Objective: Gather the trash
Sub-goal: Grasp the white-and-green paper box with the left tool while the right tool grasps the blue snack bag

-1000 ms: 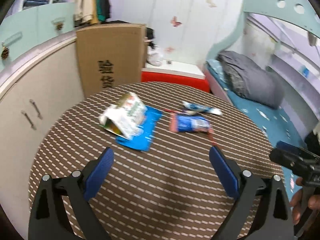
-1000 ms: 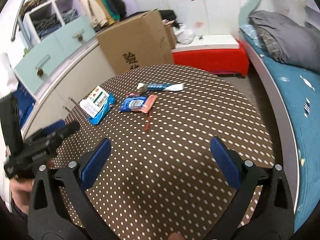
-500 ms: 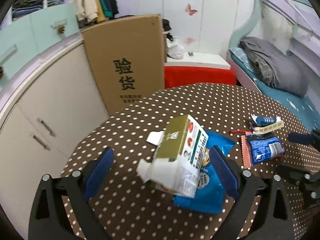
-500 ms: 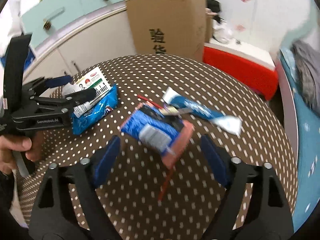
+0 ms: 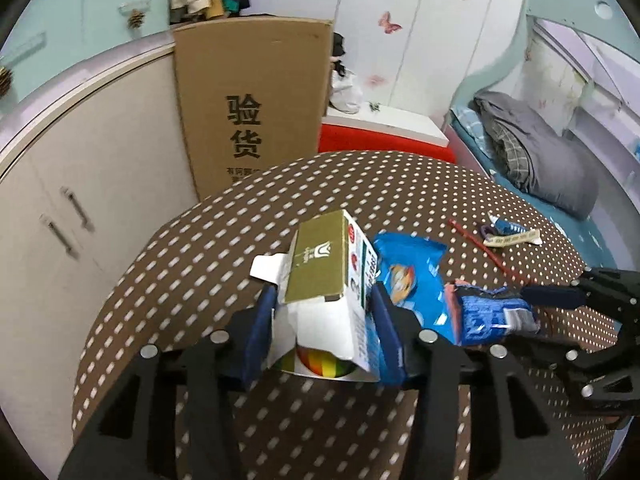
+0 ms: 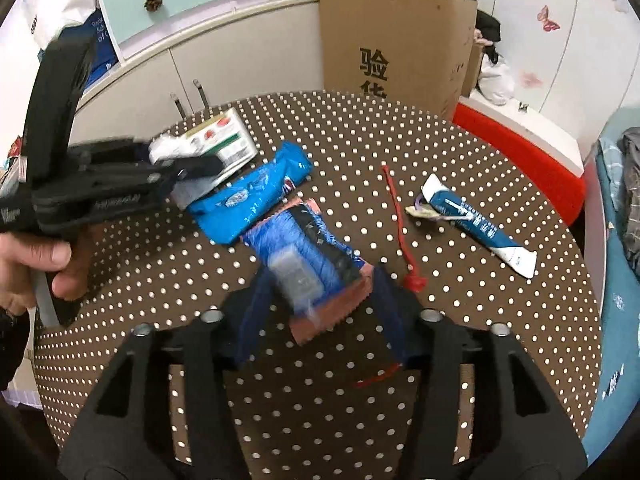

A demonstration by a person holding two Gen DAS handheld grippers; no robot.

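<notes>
Left wrist view: we note left gripper [image 5: 324, 320] closing around the carton [image 5: 332, 280]; at three o'clock, right gripper [image 6: 320, 300] closing around a blue wrapper [image 6: 304, 256].

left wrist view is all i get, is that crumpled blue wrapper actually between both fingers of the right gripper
observer: yes, the right gripper straddles the crumpled blue wrapper with a pink serrated edge, jaws closing; contact is too blurred to call
operator: what lies right of it
observer: a thin red string, its knotted end nearest the gripper
operator: and the tube
observer: the squeezed blue-and-white tube lies farther right, apart from the string
</notes>
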